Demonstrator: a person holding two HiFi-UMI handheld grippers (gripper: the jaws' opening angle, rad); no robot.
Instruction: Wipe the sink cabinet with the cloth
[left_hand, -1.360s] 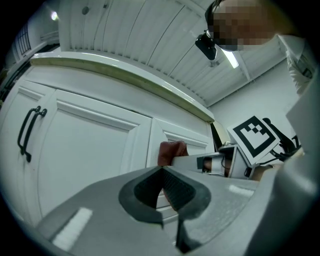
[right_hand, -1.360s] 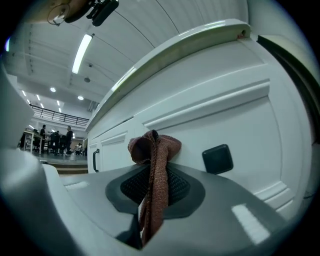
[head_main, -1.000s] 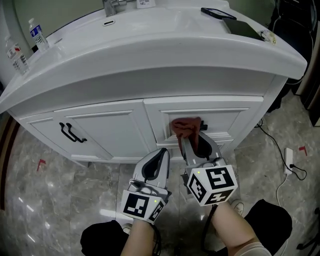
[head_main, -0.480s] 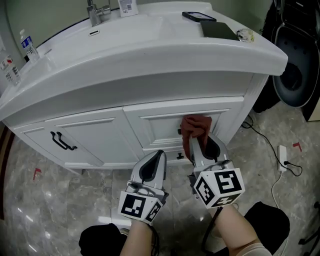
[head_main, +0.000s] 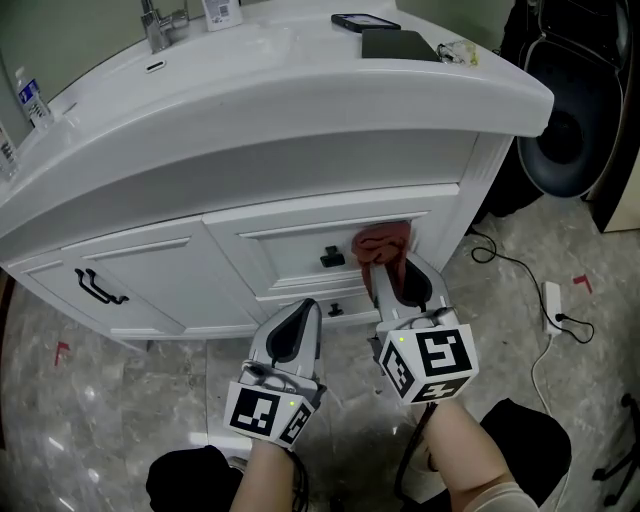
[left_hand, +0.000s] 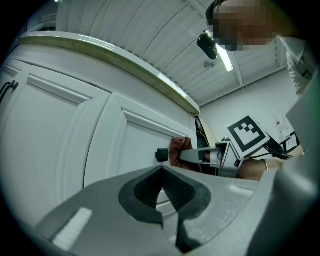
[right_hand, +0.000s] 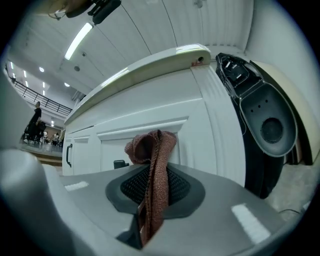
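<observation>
Right claw (head_main: 388, 275) is clamping the rust-brown cloth (head_main: 380, 243) between closed jaws. The wad is bunching ahead of the tips and appears to be pressing on the drawer front of the sink cabinet (head_main: 290, 245), just right of the black knob (head_main: 331, 258). Left claw (head_main: 293, 330) is hanging lower-left, jaws together on nothing, apart from the cabinet; judgement: the right claw is doing the wiping, panel lying straight ahead.

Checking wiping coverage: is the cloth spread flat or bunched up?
Bunched: the reddish-brown woven cloth is a crumpled wad, pinched in the right claw.
</observation>
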